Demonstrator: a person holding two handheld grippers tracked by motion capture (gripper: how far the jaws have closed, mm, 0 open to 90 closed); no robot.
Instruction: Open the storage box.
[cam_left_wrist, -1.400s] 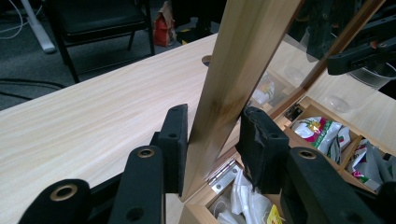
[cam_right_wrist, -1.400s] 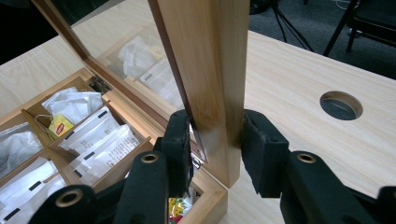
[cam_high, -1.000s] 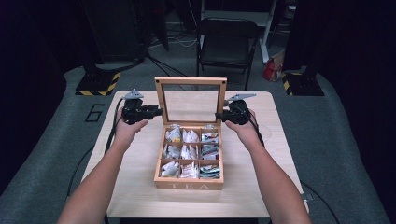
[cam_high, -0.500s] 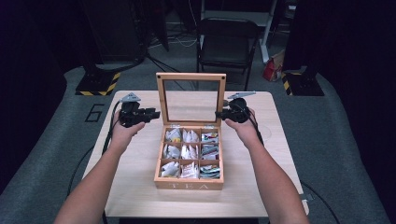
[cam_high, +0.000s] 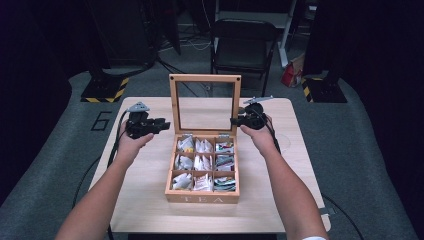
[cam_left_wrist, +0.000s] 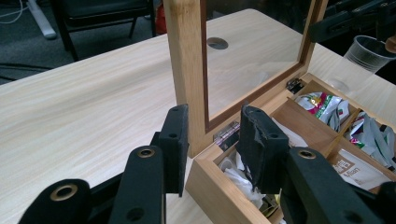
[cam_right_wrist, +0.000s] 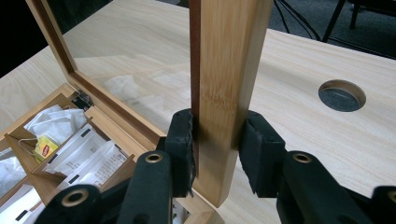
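A wooden tea box (cam_high: 202, 198) sits mid-table with several compartments of tea bags (cam_high: 202, 162). Its glass lid (cam_high: 205, 78) stands nearly upright at the back. My right gripper (cam_high: 234, 120) is shut on the lid's right frame post (cam_right_wrist: 229, 56), one pad on each face. My left gripper (cam_high: 166, 123) hovers just left of the lid's left post (cam_left_wrist: 187, 46). In the left gripper view its jaws (cam_left_wrist: 212, 116) stand apart with nothing pressed between them, and the box's back corner and a hinge lie just beyond.
The light wooden table (cam_high: 145, 200) has a round cable hole (cam_right_wrist: 342, 94) behind the box. A clear plastic cup (cam_left_wrist: 369, 51) stands right of the box. A black folding chair (cam_high: 242, 45) is behind the table.
The lid has swung a little further up toward upright in the right gripper's hold. Both hands have barely shifted.
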